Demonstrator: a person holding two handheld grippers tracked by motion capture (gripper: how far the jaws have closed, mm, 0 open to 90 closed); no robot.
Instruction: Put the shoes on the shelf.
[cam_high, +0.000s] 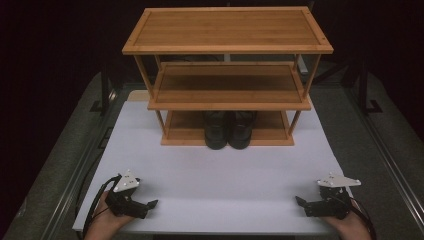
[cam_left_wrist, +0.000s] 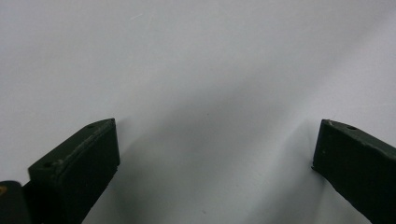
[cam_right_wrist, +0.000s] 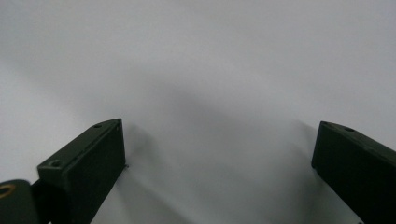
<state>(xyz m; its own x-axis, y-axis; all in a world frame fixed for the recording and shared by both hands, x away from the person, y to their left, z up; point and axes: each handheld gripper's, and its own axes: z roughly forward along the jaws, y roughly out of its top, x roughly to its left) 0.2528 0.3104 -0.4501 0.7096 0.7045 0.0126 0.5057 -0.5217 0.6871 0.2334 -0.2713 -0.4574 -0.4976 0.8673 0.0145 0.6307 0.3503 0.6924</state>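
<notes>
A three-tier bamboo shoe rack (cam_high: 227, 75) stands at the back of the white table (cam_high: 220, 170). A pair of black shoes (cam_high: 229, 129) sits on its bottom shelf, toes toward me. My left gripper (cam_high: 150, 205) rests near the table's front left corner, held in a hand. My right gripper (cam_high: 300, 201) rests near the front right corner. In the left gripper view, my left gripper (cam_left_wrist: 215, 140) stands open over bare white tabletop. In the right gripper view, my right gripper (cam_right_wrist: 219, 140) is open too, with nothing between its jaws.
The rack's top shelf (cam_high: 227, 30) and middle shelf (cam_high: 227, 85) hold nothing. Dark floor and metal rails (cam_high: 80, 165) flank the table on both sides. A wide strip of white tabletop lies between the grippers and the rack.
</notes>
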